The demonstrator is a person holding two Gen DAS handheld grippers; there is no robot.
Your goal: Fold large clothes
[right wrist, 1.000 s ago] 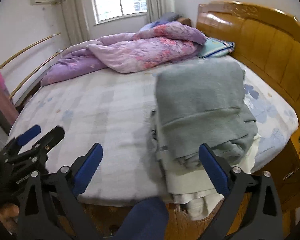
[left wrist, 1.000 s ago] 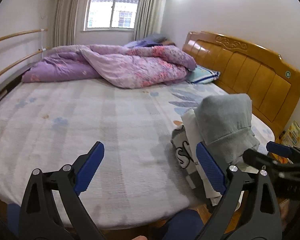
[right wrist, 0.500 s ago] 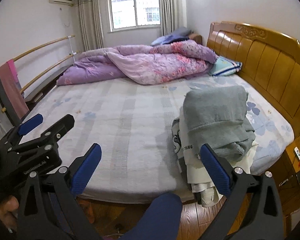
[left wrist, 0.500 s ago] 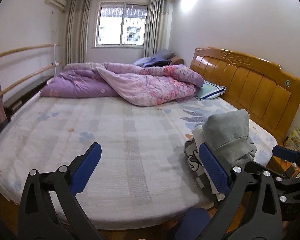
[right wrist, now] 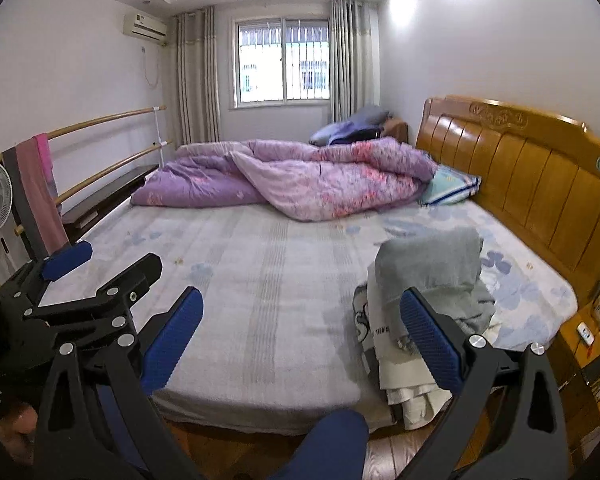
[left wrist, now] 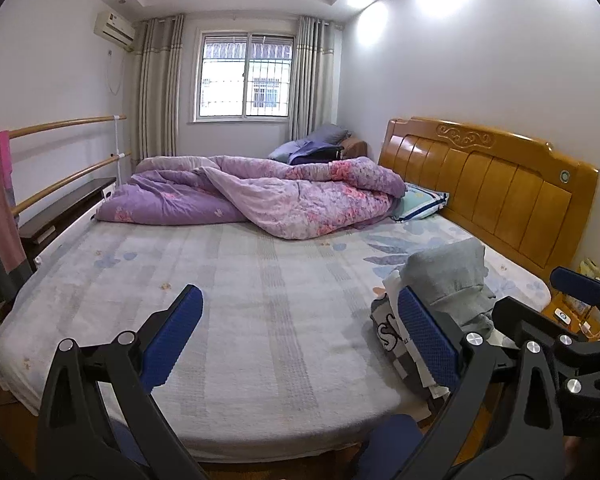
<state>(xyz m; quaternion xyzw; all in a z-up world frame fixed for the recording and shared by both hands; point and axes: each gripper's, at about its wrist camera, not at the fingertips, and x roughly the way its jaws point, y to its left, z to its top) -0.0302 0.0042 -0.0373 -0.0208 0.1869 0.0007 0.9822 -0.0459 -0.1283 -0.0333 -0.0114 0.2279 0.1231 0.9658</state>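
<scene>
A pile of folded clothes (left wrist: 448,280) (right wrist: 432,276) lies on the bed's near right corner: a grey folded garment on top, white and patterned pieces under it, their edges hanging over the mattress. My left gripper (left wrist: 300,336) is open and empty, held back from the bed's near edge with the pile beside its right finger. My right gripper (right wrist: 300,332) is open and empty too, the pile just beyond its right finger. In the left wrist view the right gripper shows at the right edge; the left gripper (right wrist: 68,276) shows at the left of the right wrist view.
The bed (left wrist: 240,288) has a pale flowered sheet. A purple quilt (left wrist: 260,196) is bunched at its far side, with a pillow (left wrist: 420,202) by the wooden headboard (left wrist: 492,196). Wooden rails (left wrist: 60,148) with a pink cloth run on the left. A bedside table (right wrist: 588,336) stands right.
Both grippers have pulled back and tilted up from the bed; the pile looks smaller and farther away. More of the room and ceiling shows. Both stay open.
</scene>
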